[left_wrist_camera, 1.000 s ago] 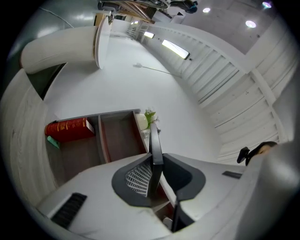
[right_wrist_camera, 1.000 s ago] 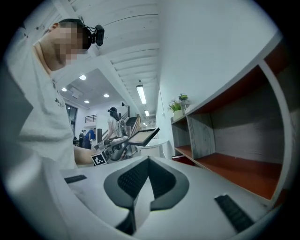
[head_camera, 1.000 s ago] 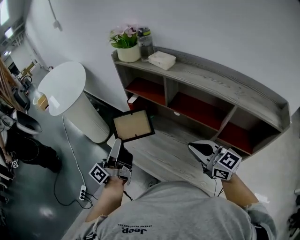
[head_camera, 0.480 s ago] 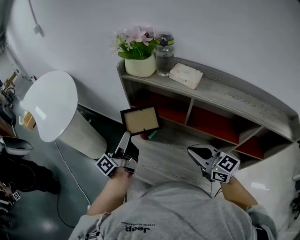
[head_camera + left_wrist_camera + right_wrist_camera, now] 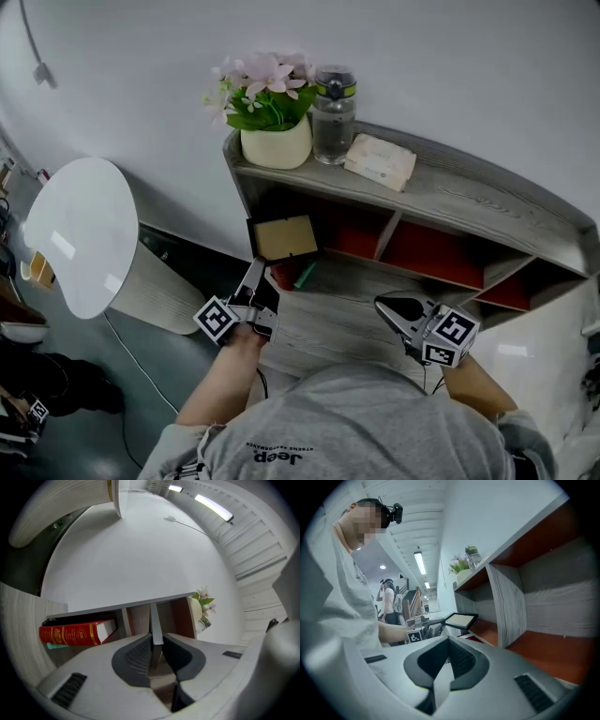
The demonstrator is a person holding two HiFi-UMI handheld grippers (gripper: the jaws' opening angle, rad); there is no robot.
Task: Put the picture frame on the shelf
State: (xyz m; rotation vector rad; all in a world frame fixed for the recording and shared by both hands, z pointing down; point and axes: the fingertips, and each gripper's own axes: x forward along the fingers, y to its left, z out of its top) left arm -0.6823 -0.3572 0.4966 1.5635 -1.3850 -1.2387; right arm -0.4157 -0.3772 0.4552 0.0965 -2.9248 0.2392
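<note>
Against a white wall stood the grey shelf (image 5: 450, 202). The left gripper's (image 5: 257, 274) jaws clenched the picture frame's (image 5: 285, 237) edge, holding it before the lower-left compartment. The right gripper's (image 5: 392, 305) jaws were closed, empty. Gripped so thinly, the frame could pivot against the red book (image 5: 75, 633) inside.

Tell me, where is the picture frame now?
In the head view the picture frame sits left of centre, held by the left gripper at the leftmost compartment of the shelf, below the flower pot.

Ceiling strip lights (image 5: 420, 562) and a bare grey floor (image 5: 89, 417) suggest a lab.
</note>
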